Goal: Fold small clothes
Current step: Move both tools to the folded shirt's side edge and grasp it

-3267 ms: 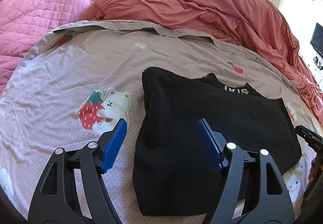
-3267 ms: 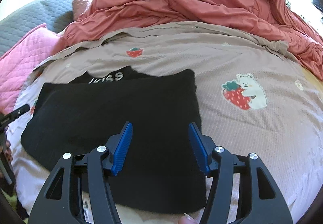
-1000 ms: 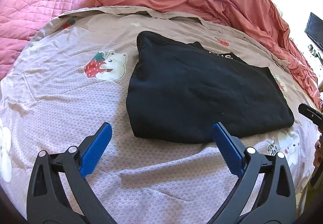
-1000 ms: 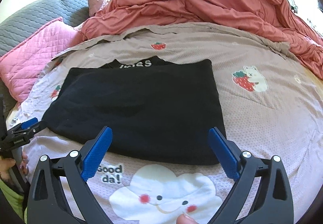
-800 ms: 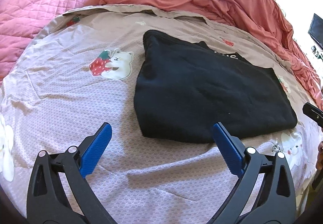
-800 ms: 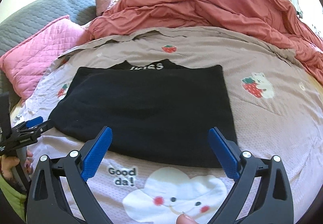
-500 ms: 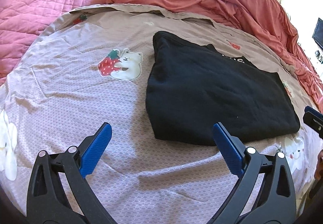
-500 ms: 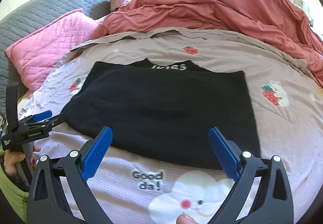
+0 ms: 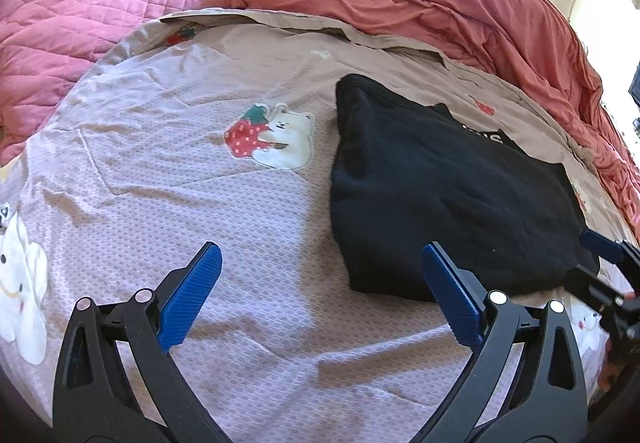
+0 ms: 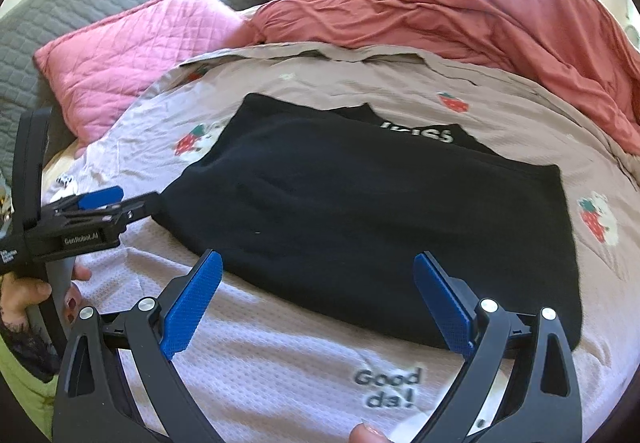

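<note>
From your left wrist: your left gripper [image 9: 318,291] hovers spread and empty over the sheet [image 9: 168,179] — the black top [image 9: 448,195] lies folded to its right.

From your right wrist: your right gripper [image 10: 318,301] gapes wide at the top's near edge — another fold likely remains.
</note>
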`<action>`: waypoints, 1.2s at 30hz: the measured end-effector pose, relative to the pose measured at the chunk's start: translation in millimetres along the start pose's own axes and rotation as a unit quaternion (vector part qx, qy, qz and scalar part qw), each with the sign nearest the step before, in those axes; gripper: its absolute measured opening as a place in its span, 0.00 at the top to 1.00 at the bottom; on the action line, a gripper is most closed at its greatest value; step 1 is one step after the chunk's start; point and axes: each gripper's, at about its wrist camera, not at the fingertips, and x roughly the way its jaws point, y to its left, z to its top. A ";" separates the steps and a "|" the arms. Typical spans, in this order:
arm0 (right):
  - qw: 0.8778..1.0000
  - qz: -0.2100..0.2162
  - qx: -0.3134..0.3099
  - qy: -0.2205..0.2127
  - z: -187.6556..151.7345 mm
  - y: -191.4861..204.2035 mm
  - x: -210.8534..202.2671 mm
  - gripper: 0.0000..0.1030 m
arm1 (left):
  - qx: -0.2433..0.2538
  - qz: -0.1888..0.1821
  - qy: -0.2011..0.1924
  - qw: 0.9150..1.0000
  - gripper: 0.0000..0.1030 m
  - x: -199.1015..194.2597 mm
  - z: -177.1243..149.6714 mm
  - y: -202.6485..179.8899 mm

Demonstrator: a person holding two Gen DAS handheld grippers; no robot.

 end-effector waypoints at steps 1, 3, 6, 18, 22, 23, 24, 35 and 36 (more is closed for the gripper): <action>1.000 0.002 -0.006 0.002 1.2 4.6 4.1 0.07 | -0.002 0.004 0.001 1.000 0.09 0.6 1.0 2.2; 1.000 0.003 -0.014 0.004 2.7 10.7 9.5 0.07 | -0.006 0.008 -0.001 1.000 0.09 0.2 2.2 6.7; 1.000 0.006 -0.029 0.006 5.2 21.8 16.6 0.07 | -0.019 0.009 -0.003 1.000 0.09 -1.1 5.0 16.0; 0.995 0.005 -0.096 0.026 9.2 68.7 58.1 0.07 | -0.064 0.027 -0.004 0.998 0.09 1.0 16.1 46.4; 0.989 -0.012 -0.142 0.031 4.8 86.1 70.4 0.07 | -0.074 0.029 0.001 0.997 0.09 5.9 19.6 52.1; 0.988 -0.016 -0.152 0.030 3.4 89.3 72.8 0.07 | -0.076 0.028 0.003 0.997 0.09 7.6 20.8 52.8; 0.987 -0.020 -0.159 0.030 2.5 90.9 75.0 0.07 | -0.078 0.029 0.005 0.997 0.09 9.0 21.7 53.1; 0.978 -0.083 -0.192 0.008 4.7 95.9 95.1 0.08 | -0.080 0.035 0.014 0.996 0.09 13.7 30.1 48.4; 0.978 -0.083 -0.191 0.007 5.4 95.2 95.5 0.09 | -0.079 0.036 0.014 0.996 0.09 13.9 31.6 47.3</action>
